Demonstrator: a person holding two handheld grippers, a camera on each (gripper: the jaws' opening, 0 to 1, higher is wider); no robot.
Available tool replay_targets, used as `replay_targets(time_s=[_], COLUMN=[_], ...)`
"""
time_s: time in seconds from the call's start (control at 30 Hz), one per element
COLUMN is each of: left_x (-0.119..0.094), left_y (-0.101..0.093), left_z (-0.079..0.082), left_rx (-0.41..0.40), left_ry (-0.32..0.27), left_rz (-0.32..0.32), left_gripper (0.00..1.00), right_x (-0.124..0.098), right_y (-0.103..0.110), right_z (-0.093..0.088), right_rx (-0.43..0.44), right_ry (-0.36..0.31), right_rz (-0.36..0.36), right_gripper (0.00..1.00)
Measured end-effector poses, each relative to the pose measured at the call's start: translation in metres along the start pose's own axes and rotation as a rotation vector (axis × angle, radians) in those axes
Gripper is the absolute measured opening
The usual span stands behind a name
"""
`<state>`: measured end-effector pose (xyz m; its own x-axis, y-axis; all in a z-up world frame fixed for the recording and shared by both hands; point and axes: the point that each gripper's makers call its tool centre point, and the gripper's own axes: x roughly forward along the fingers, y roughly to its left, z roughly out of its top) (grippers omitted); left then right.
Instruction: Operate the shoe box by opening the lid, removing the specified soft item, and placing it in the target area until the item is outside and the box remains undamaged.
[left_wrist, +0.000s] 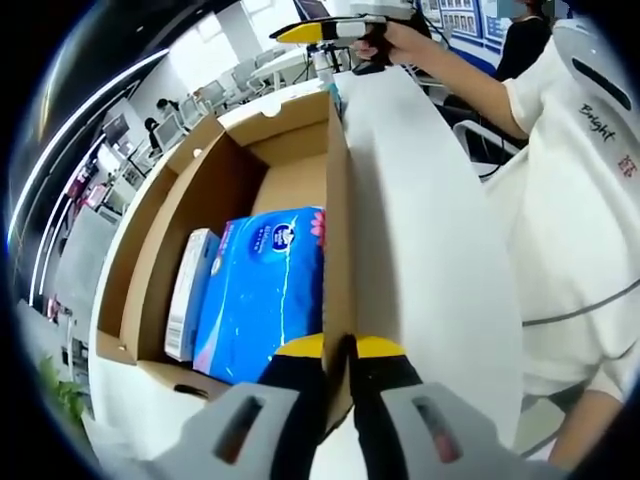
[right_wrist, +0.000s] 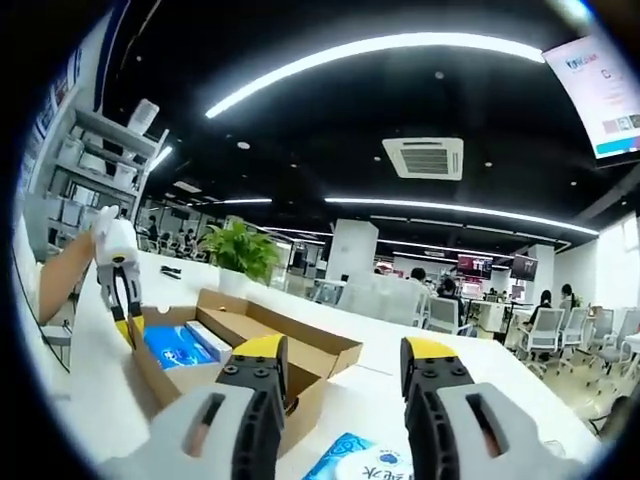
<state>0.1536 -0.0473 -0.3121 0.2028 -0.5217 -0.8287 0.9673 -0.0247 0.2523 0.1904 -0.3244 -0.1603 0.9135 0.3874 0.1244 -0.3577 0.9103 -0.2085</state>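
My left gripper (left_wrist: 340, 352) had its fingers closed on the edge of the shoe box's opened lid (left_wrist: 335, 260), the cardboard panel pinched between the yellow-tipped pads and held upright. In the right gripper view I could see that same gripper (right_wrist: 122, 305) standing at the far end of the box, clamped on its edge. My right gripper (right_wrist: 340, 375) had its fingers spread wide with nothing between them, raised above the table and pointing out over the room rather than down into the box; in the left gripper view it showed as a yellow-tipped tool (left_wrist: 325, 30) in a hand beyond the box's far end.

I judged the opening step done: the lid was up and the shoe box (right_wrist: 240, 345) lay open on the white table (right_wrist: 370, 400). The step in hand was the removal. The next move called for tipping the right gripper down into the box while the left kept the lid back, then closing on the soft pack without crushing or tearing the cardboard walls.

Inside the box lay a blue tissue pack (left_wrist: 265, 290), the soft item, flat on the bottom and against the wall by the lid. Just beside it, on the side away from the lid, sat a narrow white and blue carton (left_wrist: 190, 290). The rest of the box's floor toward its far end was bare cardboard. A second blue-printed pack (right_wrist: 355, 462) lay on the table just under the right gripper, outside the box; I could not tell whether that marked the target area.
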Motion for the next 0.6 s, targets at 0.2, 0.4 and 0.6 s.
replay_targets(time_s=[0.2, 0.4, 0.6], left_x=[0.000, 0.001, 0.000], left_y=[0.002, -0.001, 0.000], left_z=[0.000, 0.000, 0.000], left_rx=[-0.039, -0.032, -0.043], left_ry=[0.014, 0.024, 0.015], left_rz=[-0.025, -0.039, -0.054], left_gripper=[0.06, 0.05, 0.05], right_x=[0.016, 0.030, 0.038], right_y=[0.013, 0.032, 0.044], right_z=[0.018, 0.029, 0.014], right_rx=[0.021, -0.031, -0.055], right_ry=[-0.062, -0.043, 0.011], right_rz=[0.051, 0.136, 0.147], right_gripper=[0.41, 0.46, 0.44])
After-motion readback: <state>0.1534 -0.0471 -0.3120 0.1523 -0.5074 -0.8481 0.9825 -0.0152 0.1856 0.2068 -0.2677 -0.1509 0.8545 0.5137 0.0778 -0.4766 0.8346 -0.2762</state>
